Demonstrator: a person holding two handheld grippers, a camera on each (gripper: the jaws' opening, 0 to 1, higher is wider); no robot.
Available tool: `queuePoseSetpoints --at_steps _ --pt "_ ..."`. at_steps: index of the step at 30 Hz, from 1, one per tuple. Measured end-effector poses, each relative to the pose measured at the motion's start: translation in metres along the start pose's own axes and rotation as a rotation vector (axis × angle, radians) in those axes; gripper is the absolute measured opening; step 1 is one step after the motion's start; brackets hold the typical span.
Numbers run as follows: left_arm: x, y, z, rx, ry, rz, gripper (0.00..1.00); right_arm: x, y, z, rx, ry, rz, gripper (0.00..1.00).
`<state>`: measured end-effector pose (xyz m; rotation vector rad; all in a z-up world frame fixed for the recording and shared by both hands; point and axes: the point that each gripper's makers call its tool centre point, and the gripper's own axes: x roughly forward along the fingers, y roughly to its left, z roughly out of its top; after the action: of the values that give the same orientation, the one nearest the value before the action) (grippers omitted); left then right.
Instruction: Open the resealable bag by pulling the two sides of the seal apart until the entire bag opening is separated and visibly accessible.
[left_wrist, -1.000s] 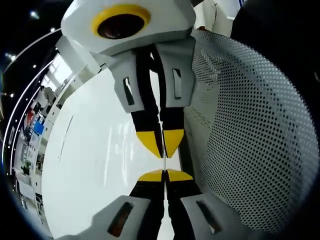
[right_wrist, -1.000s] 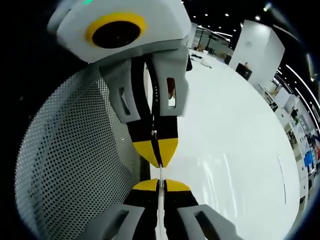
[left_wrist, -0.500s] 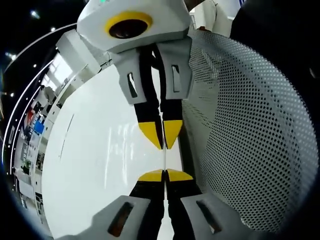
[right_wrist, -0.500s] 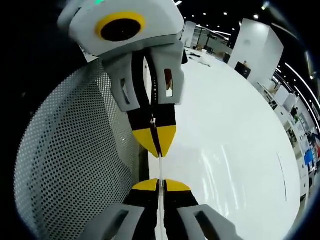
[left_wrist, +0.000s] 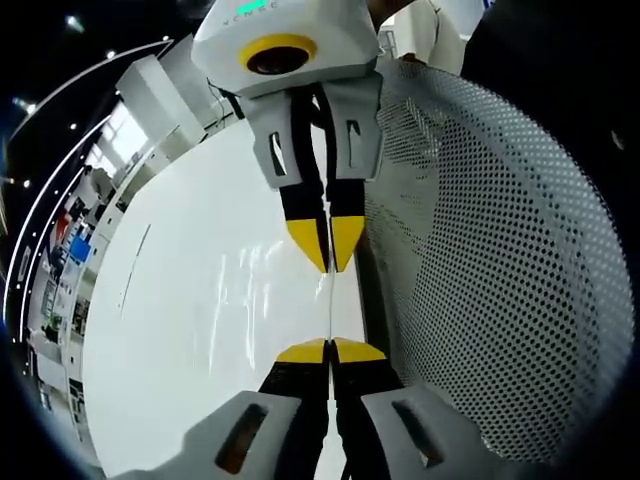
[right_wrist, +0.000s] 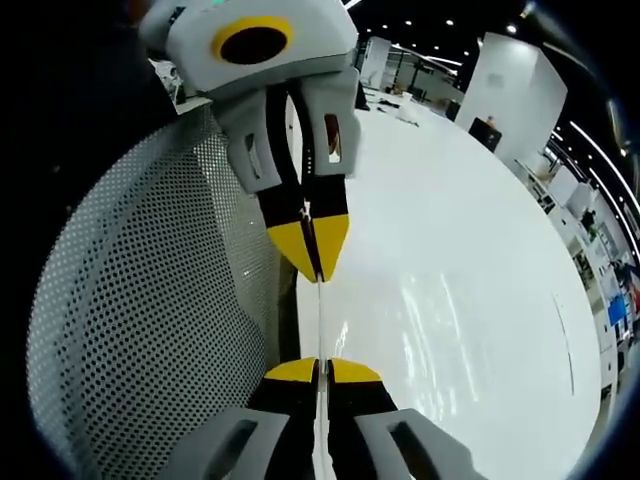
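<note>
Pinching the bag seal (left_wrist: 329, 300) edge-on – left gripper (left_wrist: 329, 347) and right gripper (right_wrist: 320, 366) both clamped, facing, dotted bag (left_wrist: 500, 270) beside white worktop (left_wrist: 200, 300).

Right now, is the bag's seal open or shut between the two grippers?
Cannot tell. The bag shows edge-on, a thin line running between the left gripper and right gripper, both clamped on it.

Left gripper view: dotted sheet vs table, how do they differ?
The dotted sheet is covered in dark dots; the table is plain and glossy. The dotted sheet lies right of the left gripper, shut on the bag edge; the table lies to its left. Both are white.
</note>
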<state>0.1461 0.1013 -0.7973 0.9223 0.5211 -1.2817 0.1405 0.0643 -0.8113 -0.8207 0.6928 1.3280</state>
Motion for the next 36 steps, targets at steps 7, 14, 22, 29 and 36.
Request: queuePoseSetpoints --at_steps 7,14,22,29,36 --pt "-0.001 0.001 -0.001 -0.003 -0.001 0.0 0.0 -0.002 -0.001 -0.004 0.011 0.002 -0.006 0.0" --pt "-0.002 0.002 -0.003 -0.002 0.003 0.002 0.0 -0.003 -0.002 -0.006 0.017 0.002 -0.008 0.0" --pt "-0.003 0.003 -0.004 -0.006 0.003 0.006 0.0 -0.006 -0.003 -0.01 0.026 0.005 -0.012 0.0" --pt "-0.004 0.001 -0.004 -0.007 0.003 0.004 0.0 -0.007 -0.003 -0.013 0.031 0.006 -0.014 0.0" --pt "-0.004 0.002 -0.006 -0.01 0.005 0.005 0.0 -0.009 -0.004 -0.016 0.046 0.006 -0.019 0.0"
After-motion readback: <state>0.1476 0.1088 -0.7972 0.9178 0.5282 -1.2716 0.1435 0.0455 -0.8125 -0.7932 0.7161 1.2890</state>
